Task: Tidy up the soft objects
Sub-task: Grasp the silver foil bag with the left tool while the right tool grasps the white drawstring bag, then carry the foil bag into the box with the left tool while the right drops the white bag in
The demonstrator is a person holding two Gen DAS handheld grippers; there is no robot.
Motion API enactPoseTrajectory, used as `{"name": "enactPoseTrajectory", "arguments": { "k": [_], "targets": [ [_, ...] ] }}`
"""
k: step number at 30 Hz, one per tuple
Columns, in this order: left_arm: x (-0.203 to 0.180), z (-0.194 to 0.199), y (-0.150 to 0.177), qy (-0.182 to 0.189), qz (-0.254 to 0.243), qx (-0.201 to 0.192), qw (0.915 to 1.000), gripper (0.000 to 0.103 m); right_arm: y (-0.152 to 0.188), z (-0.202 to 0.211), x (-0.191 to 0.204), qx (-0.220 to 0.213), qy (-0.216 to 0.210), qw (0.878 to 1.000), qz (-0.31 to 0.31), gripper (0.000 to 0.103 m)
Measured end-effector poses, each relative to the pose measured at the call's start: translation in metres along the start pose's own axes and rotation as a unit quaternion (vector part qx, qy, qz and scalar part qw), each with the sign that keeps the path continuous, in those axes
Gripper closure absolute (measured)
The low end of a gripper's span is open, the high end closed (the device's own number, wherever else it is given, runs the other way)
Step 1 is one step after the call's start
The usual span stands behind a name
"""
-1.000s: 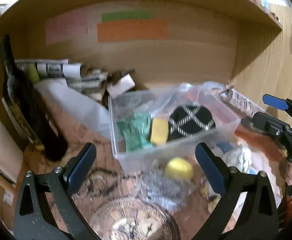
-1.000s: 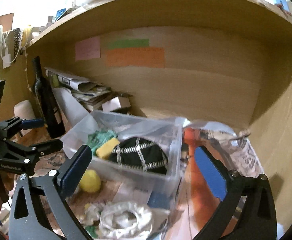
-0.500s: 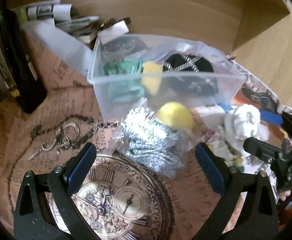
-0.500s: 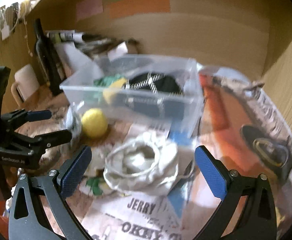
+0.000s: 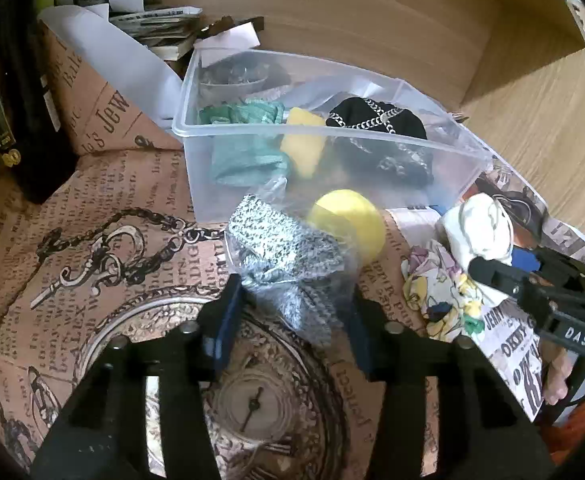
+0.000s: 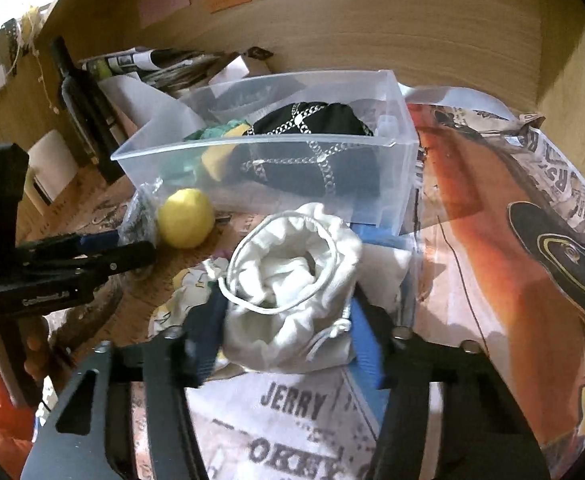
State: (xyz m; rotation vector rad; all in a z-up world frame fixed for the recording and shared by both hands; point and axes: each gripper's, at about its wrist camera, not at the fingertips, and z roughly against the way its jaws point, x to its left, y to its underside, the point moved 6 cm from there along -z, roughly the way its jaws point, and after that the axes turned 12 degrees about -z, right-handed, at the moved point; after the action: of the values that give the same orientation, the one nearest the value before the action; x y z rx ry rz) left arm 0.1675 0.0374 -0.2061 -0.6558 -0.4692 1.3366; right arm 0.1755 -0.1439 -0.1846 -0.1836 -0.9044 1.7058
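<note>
A clear plastic bin [image 5: 444, 148] [image 6: 396, 152] holds a green cloth [image 5: 244, 136], a yellow sponge [image 5: 302, 146] and a black pouch with chain pattern [image 5: 376, 120] [image 6: 304, 148]. In front of it lie a bagged grey knit item [image 5: 284, 256], a yellow ball [image 5: 348, 224] [image 6: 186, 218] and a white drawstring pouch [image 6: 292, 288] [image 5: 478, 228]. My left gripper [image 5: 292, 320] has closed in on the bagged knit item. My right gripper [image 6: 288, 344] has closed in on the white pouch.
A floral cloth [image 5: 440, 292] lies beside the pouch. A dark bottle [image 6: 84, 108] and rolled newspapers [image 5: 132, 8] stand at the back left. Wooden shelf walls enclose the back and right. Printed paper covers the surface.
Both grippers moved down and forward and narrowed from wide open: the left around the bagged knit item, the right around the white pouch.
</note>
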Motion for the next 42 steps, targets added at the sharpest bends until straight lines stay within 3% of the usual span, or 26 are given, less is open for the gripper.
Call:
{"name": "enactPoseTrajectory", "arguments": {
  "k": [3, 9, 26, 42],
  "targets": [
    [-0.001, 0.004, 0.002, 0.002, -0.001, -0.004, 1.0, 0.066, -0.001, 0.003, 0.001, -0.008, -0.002, 1.0, -0.001, 0.066],
    [0.002, 0.016, 0.006, 0.007, 0.01, -0.014, 0.9998, 0.08, -0.01, 0.019, 0.003, -0.038, -0.003, 0.999, -0.001, 0.066],
    [-0.008, 0.084, -0.028, -0.006, -0.007, -0.097, 0.9953, 0.086, -0.059, 0.067, 0.018, -0.145, -0.026, 0.989, 0.01, 0.066],
    [-0.007, 0.116, -0.071, -0.031, -0.035, -0.158, 0.9864, 0.089, -0.086, 0.067, 0.034, -0.173, -0.047, 0.983, 0.032, 0.066]
  ]
}}
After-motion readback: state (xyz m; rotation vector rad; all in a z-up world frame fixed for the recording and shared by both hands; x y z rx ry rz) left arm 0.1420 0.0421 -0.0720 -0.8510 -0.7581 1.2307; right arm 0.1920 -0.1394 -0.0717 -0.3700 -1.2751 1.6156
